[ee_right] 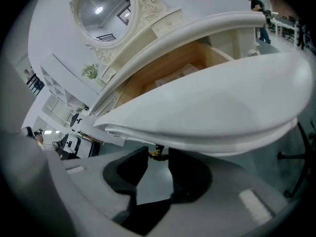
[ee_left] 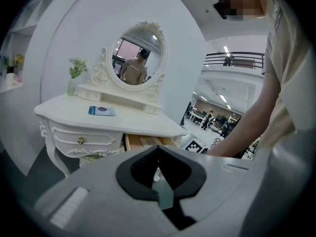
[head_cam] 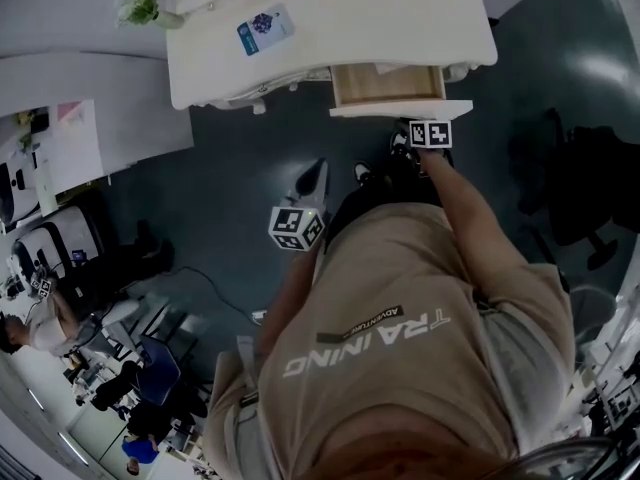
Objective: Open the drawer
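The right gripper (ee_right: 158,154) has its jaws pinched narrowly on the small brass knob (ee_right: 158,153) of the drawer (head_cam: 388,86). The drawer's white front sits just above the jaws, and its wooden inside lies open beyond them. The left gripper (ee_left: 158,149) has its jaws together at the tips, holding nothing, above the dark teal floor (head_cam: 250,158). Well ahead of those jaws, the white tabletop (ee_left: 64,110) carries a blue card (ee_left: 101,111), a flower vase (ee_left: 72,85) and an oval mirror (ee_left: 138,56). To their right is a bright open office.
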Motion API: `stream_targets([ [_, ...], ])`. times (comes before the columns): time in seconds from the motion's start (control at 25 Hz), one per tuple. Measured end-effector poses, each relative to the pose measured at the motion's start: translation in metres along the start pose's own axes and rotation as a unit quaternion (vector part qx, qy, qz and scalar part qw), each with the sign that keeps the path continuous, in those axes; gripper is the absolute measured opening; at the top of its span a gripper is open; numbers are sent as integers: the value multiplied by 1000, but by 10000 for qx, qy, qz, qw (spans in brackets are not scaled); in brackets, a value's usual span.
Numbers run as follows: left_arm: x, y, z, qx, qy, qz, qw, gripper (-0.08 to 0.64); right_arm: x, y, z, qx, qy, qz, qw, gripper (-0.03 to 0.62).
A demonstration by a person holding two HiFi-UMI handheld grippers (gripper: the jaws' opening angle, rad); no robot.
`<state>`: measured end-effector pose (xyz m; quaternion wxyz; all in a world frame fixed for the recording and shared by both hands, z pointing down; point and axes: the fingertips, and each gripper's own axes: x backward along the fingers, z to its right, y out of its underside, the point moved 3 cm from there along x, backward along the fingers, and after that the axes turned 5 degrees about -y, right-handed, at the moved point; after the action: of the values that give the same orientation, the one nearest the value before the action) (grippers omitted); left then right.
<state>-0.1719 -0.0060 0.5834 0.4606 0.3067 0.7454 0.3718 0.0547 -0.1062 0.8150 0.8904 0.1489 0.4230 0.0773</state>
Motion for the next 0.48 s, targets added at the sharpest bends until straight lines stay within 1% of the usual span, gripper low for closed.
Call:
stream_targets([
  [0.16,11,4,-6,-95,204,19,9997,8,4,10,-4,-27,141,71,9999,132],
  [0.28,16,8,-9,-169,316,-58,9993,8,3,23,-8,-77,208,30,9997,132],
  [0.48,19,8,2,-193,395,-58,9990,8,12,38,-7,-64,223,-2,9997,132],
])
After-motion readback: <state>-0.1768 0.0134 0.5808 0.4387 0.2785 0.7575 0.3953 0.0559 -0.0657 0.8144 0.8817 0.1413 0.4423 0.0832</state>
